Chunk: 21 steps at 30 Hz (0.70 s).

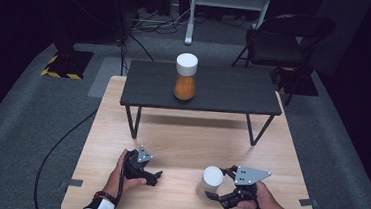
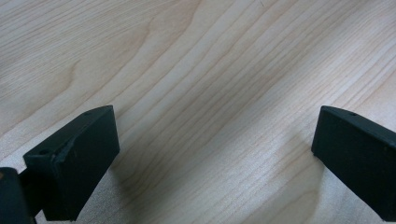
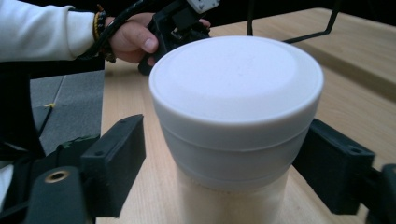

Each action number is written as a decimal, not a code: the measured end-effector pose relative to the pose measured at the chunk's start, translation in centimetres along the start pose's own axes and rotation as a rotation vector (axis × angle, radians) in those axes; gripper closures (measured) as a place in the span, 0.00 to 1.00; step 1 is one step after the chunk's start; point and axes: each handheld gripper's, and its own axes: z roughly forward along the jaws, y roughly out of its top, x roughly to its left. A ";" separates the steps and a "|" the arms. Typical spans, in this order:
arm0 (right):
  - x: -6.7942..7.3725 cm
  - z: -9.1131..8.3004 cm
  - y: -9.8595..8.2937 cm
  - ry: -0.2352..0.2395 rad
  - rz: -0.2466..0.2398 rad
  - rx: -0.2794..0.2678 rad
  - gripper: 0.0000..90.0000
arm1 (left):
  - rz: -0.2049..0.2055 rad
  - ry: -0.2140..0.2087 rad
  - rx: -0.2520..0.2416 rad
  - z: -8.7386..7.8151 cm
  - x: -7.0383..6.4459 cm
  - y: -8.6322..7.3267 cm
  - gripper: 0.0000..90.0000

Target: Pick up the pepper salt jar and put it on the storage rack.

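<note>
White-lidded jar (image 3: 236,116) with pale contents, upright near the wooden table's (image 1: 181,134) front edge right of centre, right gripper (image 1: 223,186) jaws spread either side of its lid, not pinching, left gripper (image 1: 154,176) jaws wide apart over bare wood near the front edge, left of centre

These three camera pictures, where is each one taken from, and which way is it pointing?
High view: sits above the person's side, looking forward and down on the wooden table; both forearms, the left gripper and right gripper show.
Left gripper view: rides the left gripper, looking down at bare tabletop between its open jaws.
Right gripper view: rides the right gripper, facing the white-lidded jar between its jaws; the person's other hand shows beyond.
Shared: the jar appears in the high and right gripper views.
</note>
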 end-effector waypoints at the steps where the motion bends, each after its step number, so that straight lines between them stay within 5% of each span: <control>1: 0.0 0.0 -0.2 -0.004 0.006 -0.013 0.26 | 0.000 0.000 0.000 0.0 0.0 0.0 0.01; 21: 1.0 0.5 -0.9 -0.074 -0.021 -0.042 0.37 | 0.000 0.000 0.000 0.0 0.0 0.0 0.01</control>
